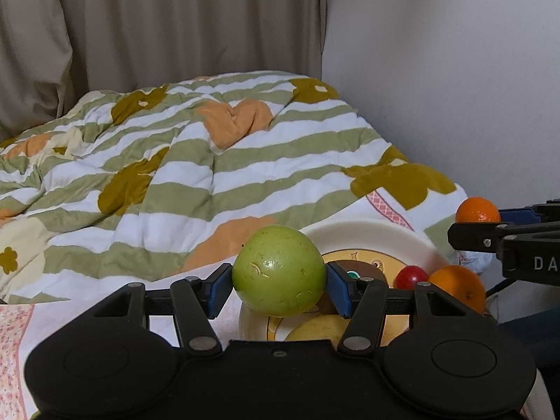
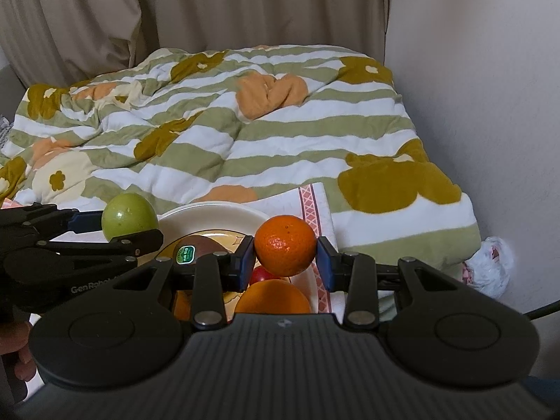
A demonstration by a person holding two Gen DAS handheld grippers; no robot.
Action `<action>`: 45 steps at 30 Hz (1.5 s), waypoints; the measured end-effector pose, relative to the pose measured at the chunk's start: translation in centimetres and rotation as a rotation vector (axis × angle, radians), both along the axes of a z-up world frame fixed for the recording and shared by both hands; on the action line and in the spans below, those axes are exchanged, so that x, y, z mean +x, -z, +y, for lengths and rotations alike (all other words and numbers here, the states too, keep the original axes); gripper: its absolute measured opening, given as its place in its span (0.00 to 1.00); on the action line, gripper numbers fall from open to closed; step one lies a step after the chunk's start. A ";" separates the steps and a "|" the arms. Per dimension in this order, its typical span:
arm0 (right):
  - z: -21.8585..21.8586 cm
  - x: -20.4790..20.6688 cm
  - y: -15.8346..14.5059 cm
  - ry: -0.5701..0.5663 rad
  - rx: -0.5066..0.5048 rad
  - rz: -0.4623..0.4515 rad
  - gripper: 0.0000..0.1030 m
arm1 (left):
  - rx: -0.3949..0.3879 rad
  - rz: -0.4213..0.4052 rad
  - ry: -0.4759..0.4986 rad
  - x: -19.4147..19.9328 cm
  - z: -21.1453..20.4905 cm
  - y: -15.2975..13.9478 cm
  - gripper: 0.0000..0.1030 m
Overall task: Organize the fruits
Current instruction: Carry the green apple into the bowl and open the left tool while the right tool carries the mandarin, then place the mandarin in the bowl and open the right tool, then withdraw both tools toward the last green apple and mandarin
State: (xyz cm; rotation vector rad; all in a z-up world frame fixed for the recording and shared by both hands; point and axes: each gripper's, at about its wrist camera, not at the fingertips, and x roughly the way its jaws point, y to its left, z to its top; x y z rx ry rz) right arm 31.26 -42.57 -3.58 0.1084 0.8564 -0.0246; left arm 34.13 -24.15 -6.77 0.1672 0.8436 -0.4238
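Two fruits are up off the plate (image 2: pixel 210 210) at once. My left gripper (image 1: pixel 279 285) has its blue fingers (image 1: pixel 218 288) pressed against both sides of a green apple (image 1: pixel 279 270), which I hold just above the plate's near rim. My right gripper (image 2: pixel 285 262) clamps a mandarin (image 2: pixel 285 245) between its blue fingers (image 2: pixel 245 262), above the right part of the plate.

Beneath them, the cream plate with a yellow printed centre sits on a pale patterned cloth (image 2: pixel 315 210) spread over the bed. On it I see a large orange (image 2: pixel 273 295) nearest me, a small red fruit (image 2: pixel 262 274) just behind it, and a brown fruit with a green sticker (image 2: pixel 196 250) toward the left. The left wrist view also shows a pale yellowish fruit (image 1: pixel 316 329) at the plate's near edge, mostly hidden by my gripper.

Behind the plate lies a rumpled duvet (image 2: pixel 245 133) striped green and white with flower shapes. Beige curtains (image 2: pixel 210 7) hang at the back, and a white plastic bag (image 2: pixel 490 266) lies by the wall to the right.
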 end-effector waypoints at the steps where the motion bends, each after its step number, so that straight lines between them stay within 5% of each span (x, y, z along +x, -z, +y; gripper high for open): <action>1: 0.0 0.1 0.1 0.001 0.001 0.003 0.51 | 0.004 0.004 0.004 0.1 -0.1 0.2 0.60; 5: 0.0 0.4 0.4 0.002 0.001 0.007 0.51 | 0.013 0.011 0.007 0.1 -0.1 0.5 0.63; 8: 0.0 0.4 0.4 0.000 0.000 0.005 0.51 | -0.010 -0.024 0.000 -0.4 0.3 -0.3 0.87; 9: -0.1 0.4 0.5 -0.002 -0.002 0.004 0.51 | -0.019 -0.032 -0.005 -0.6 0.6 -0.6 0.88; 41: 2.6 5.2 4.9 -0.098 0.039 0.028 0.52 | -0.029 -0.016 -0.252 -6.4 8.2 -2.4 0.92; 45: 2.5 4.7 4.2 -0.100 0.040 -0.007 0.72 | -0.028 -0.029 -0.253 -7.0 7.9 -2.7 0.92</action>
